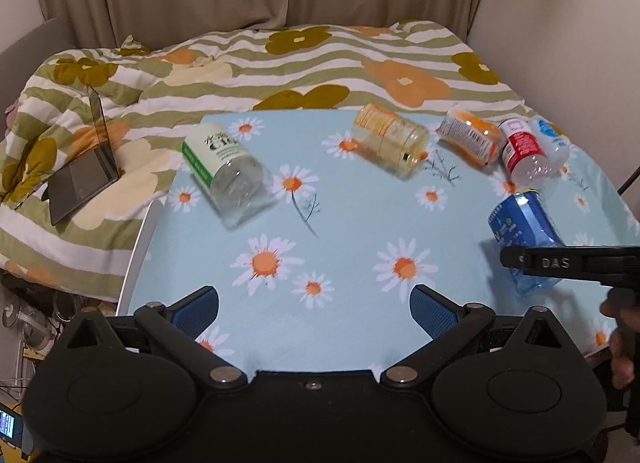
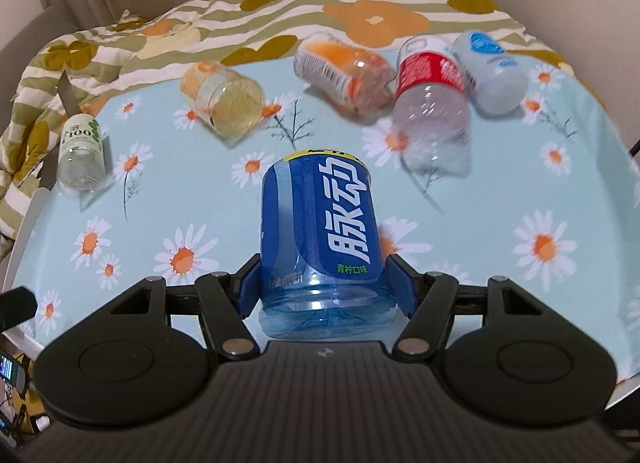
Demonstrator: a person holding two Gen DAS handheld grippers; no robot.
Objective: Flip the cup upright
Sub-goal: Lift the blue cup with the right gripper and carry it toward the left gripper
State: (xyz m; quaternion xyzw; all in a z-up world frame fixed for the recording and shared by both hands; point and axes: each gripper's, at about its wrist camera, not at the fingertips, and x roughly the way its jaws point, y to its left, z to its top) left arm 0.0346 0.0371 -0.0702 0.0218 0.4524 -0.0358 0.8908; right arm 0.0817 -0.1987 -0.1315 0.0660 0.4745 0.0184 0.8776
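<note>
We held the right hand-held gripper (image 2: 322, 287) clenched on the blue cup (image 2: 318, 239), its blue pads pressed against both sides near the clear ribbed bottom, which faced the camera while the yellow-rimmed mouth pointed away toward the far edge of the worktop (image 2: 500, 263). From the left wrist view that blue cup (image 1: 524, 235) sat near the right edge of the worktop (image 1: 340, 223), with the right hand-held gripper (image 1: 568, 263) reaching in from the right. Our left hand-held gripper (image 1: 314, 309) hovered released over the near edge, its pads wide apart and touching nothing. The other cups all lay on their sides: a green-labelled cup (image 1: 224, 167) near the left edge, a yellow cup (image 1: 390, 139) toward the far edge, then an orange cup (image 1: 472, 139), a red-labelled cup (image 1: 524, 155) and a white cup (image 1: 554, 141) clustered at the far right corner. A laptop (image 1: 84, 175) stood open on the flowered bedspread (image 1: 280, 59) beyond the left edge.
</note>
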